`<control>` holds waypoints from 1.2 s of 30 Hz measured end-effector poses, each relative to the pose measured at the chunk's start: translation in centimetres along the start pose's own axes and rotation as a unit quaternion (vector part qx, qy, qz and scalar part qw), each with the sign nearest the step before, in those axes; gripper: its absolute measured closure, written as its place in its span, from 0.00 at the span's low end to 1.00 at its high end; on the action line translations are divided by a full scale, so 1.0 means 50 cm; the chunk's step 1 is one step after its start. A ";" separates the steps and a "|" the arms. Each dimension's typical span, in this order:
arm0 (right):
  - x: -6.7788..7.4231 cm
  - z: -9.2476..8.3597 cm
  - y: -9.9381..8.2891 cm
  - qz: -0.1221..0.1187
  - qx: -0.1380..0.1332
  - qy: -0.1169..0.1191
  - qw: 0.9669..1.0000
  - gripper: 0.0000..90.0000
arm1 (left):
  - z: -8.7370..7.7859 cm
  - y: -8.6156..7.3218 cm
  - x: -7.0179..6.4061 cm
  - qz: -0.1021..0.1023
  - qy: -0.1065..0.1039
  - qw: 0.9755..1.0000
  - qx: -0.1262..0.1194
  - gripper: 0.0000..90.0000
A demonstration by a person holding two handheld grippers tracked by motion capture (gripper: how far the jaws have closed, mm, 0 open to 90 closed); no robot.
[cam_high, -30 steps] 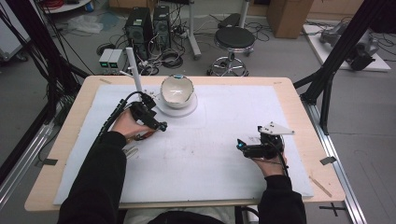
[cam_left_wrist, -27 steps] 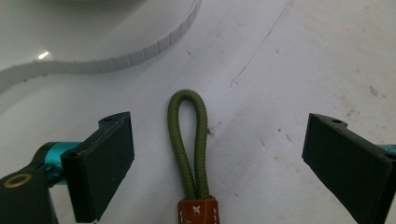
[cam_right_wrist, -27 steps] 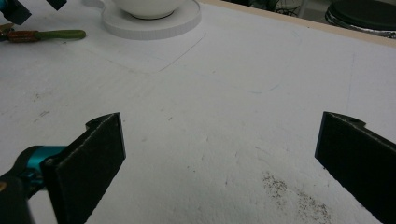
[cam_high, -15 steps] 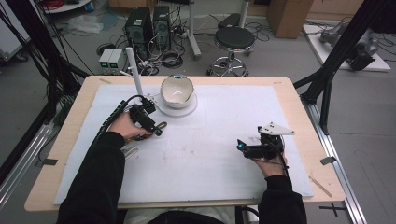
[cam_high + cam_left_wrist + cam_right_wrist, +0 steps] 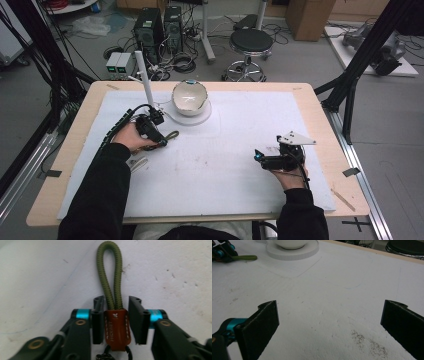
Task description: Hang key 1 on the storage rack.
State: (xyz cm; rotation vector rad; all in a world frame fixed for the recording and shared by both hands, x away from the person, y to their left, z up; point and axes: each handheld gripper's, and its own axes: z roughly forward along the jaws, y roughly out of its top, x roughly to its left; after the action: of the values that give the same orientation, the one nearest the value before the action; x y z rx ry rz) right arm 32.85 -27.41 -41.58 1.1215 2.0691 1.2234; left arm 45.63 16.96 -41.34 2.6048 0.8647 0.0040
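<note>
The left claw has just been closing on the keychain's brown leather tab — its green cord loop runs straight ahead along the worktop — while the right claw, well apart, gapes released.

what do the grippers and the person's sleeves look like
Both grippers, left gripper and right gripper, are black with flat black jaws and turquoise joints. The right carries a grey three-cornered plate; a black cable trails from the left. Sleeves are black.

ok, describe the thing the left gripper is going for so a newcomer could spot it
Start at the white bowl on its round base at the mat's far side. Just near-left of it lies a strap keychain between the left gripper fingers: an olive-green cord loop in a brown stitched leather tab, the only coloured item on the mat.
</note>
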 end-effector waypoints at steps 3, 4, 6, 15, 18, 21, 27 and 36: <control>0.000 0.000 0.000 -0.001 0.000 -0.001 1.000 0.01 | -0.001 -0.001 0.004 -0.012 -0.005 1.000 -0.001 0.79; 0.000 0.000 0.000 -0.001 0.000 -0.001 1.000 0.01 | -0.002 -0.001 0.007 -0.012 -0.007 1.000 0.000 0.80; 0.000 0.000 0.000 -0.001 0.000 -0.001 1.000 0.01 | -0.002 -0.003 0.009 -0.018 -0.014 1.000 -0.003 0.81; 0.000 -0.001 0.000 -0.003 -0.001 -0.001 1.000 0.01 | -0.018 -0.012 0.018 -0.025 -0.021 0.999 -0.010 0.82; 0.000 -0.001 0.000 -0.004 -0.001 -0.001 1.000 0.01 | -0.045 -0.018 0.019 -0.027 -0.016 0.999 -0.028 0.82; 0.000 -0.001 0.000 -0.005 -0.001 -0.001 1.000 0.01 | -0.061 -0.025 0.020 -0.036 -0.017 0.998 -0.038 0.82; 0.002 0.000 0.000 -0.003 0.001 0.002 1.000 0.01 | -0.114 -0.045 0.024 -0.044 0.009 0.997 -0.064 0.82; 0.003 0.001 0.000 -0.005 0.000 -0.001 1.000 0.01 | -0.184 -0.068 0.042 -0.062 0.032 0.993 -0.100 0.82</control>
State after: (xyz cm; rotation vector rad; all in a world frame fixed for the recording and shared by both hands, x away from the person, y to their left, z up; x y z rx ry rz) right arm 32.81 -27.27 -41.61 1.1096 2.0711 1.2171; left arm 44.25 24.02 -34.36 2.3733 0.9934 0.1332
